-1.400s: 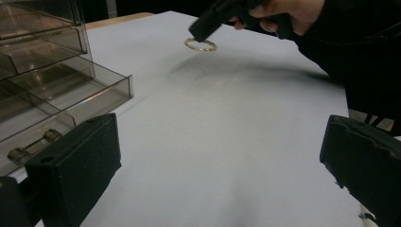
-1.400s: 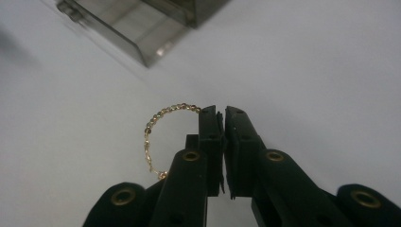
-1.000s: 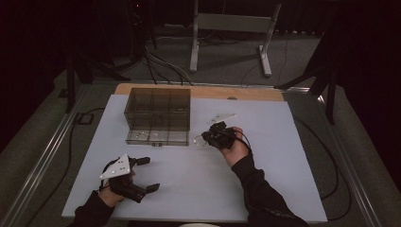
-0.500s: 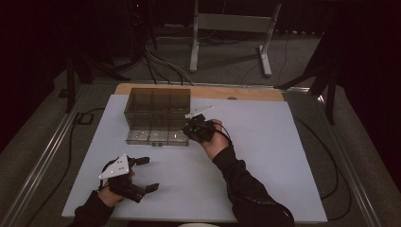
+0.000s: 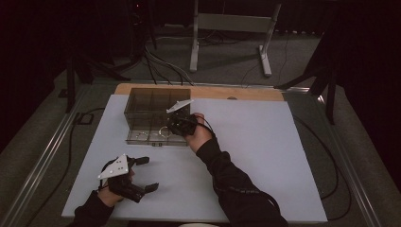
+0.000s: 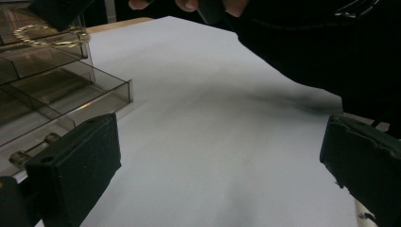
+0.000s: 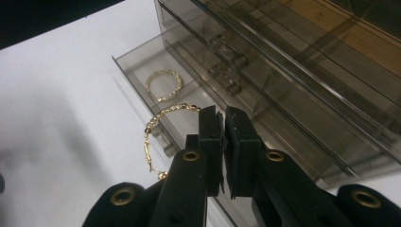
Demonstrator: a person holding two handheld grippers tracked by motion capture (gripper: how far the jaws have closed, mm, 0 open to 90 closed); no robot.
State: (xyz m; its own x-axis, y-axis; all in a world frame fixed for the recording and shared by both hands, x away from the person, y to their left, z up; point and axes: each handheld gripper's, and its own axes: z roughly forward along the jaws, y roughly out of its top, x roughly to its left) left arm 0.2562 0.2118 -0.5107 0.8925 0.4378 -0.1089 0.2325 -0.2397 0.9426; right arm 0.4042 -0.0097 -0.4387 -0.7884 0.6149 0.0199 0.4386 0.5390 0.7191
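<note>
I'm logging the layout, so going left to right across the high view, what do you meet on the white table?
Left gripper, held open near the front edge → smoked clear drawer box → right gripper, shut on a gold bracelet at the open drawer.

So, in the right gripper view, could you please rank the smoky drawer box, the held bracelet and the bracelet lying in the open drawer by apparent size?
1. Smoky drawer box, by far the largest.
2. Held bracelet, pinched by the right gripper.
3. Bracelet in the open drawer.

The held one is nearer the camera, so their true sizes may well match.
</note>
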